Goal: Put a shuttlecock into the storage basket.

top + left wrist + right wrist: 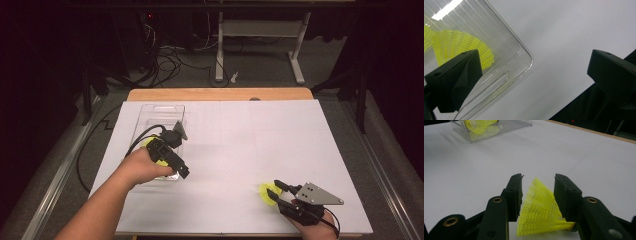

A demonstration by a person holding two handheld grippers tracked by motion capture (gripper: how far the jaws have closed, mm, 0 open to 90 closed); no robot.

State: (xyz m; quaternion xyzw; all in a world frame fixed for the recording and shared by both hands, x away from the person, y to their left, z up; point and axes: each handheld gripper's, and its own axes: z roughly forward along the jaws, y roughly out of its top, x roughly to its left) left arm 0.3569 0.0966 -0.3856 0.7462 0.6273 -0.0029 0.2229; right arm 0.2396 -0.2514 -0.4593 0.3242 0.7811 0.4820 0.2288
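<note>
My right hand-held gripper (537, 187) clamps a yellow plastic mesh shuttlecock (540, 212) on the white worktop (240, 145), well right of the clear plastic tray (506, 52); my left hand-held gripper (534, 80) hangs open over that tray's corner, beside another yellow shuttlecock (456, 45) inside.

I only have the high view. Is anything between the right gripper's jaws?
Observer: Yes. The right gripper has its jaws on either side of a yellow shuttlecock. I cannot tell whether they pinch it.
Operator: And the left gripper, open or shut?
Observer: The left gripper is wide open, with one jaw over the corner of the clear tray.
Operator: Anything in that tray?
Observer: A second shuttlecock lies inside, by that jaw.
</note>
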